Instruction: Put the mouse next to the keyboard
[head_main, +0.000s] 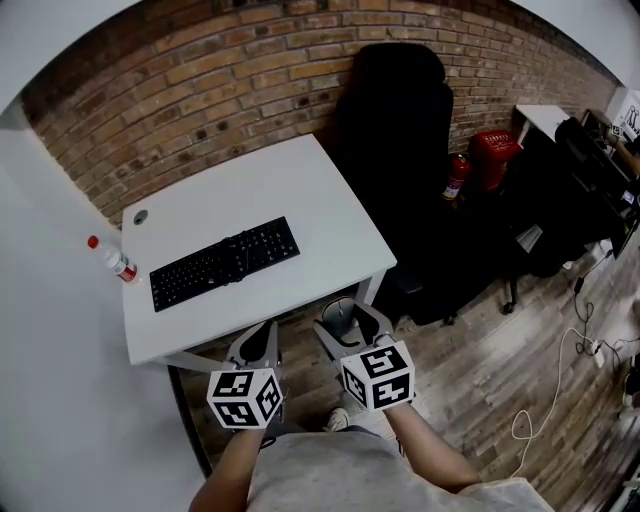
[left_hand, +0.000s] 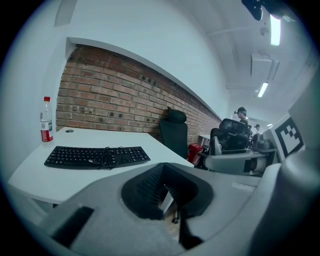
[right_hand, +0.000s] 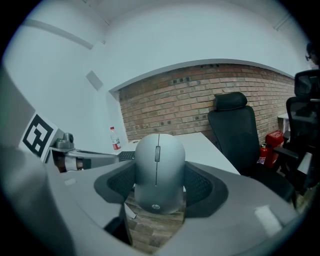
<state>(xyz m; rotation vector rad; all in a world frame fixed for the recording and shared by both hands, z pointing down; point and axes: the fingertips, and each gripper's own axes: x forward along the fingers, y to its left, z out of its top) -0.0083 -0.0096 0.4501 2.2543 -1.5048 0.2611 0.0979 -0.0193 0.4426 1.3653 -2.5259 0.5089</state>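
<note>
Near the white desk (head_main: 300, 190), right claw (head_main: 347, 318) clamps the mouse (right_hand: 159, 172); left claw (left_hand: 167, 190) closed.

Mouse (right_hand: 159, 160): grey, rounded, scroll wheel on the centre line, small logo at the rear end. Held off the desk (head_main: 300, 190), clamped on both sides between the jaws of the right gripper (right_hand: 159, 184), top up, over the wooden floor just off the desk's near edge.
Keyboard (head_main: 225, 263): black, full-size, flat on the white desk, set slightly diagonal, its dark cable bunched on the keys near the middle. Mouse and keyboard apart
</note>
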